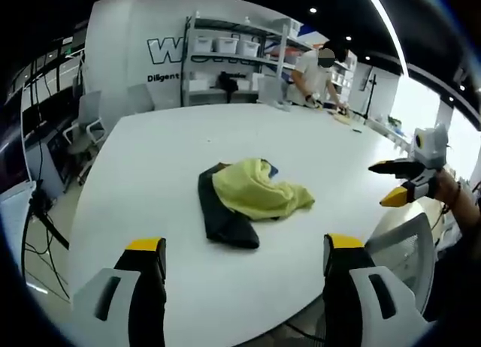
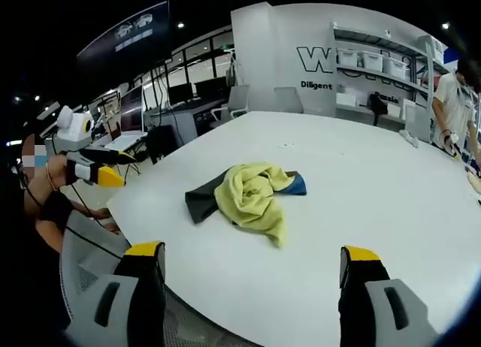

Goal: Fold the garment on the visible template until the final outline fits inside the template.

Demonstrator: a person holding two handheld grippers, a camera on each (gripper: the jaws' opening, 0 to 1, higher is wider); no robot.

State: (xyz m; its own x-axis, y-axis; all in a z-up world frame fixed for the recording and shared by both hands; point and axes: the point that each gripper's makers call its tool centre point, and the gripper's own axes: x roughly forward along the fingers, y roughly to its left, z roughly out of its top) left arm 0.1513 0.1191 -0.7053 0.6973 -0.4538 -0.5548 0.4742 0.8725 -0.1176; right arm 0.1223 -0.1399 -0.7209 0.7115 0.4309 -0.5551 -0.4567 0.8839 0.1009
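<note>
Crumpled yellow cloth garment (image 1: 259, 189) lies bunched over a dark fabric piece (image 1: 222, 215) on the white table (image 1: 150, 159), ahead of both tongs (image 1: 244, 249) (image 2: 252, 253) — wide apart, empty. Folding not begun.

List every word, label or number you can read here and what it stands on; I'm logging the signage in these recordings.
"W": large outlined letters on the back wall, the rest hidden behind the shelving.
"Diligent": small line under them, cut off by the shelving.
Labels on the storage bins: too small to read.
Nothing legible on the garment or table.
</note>
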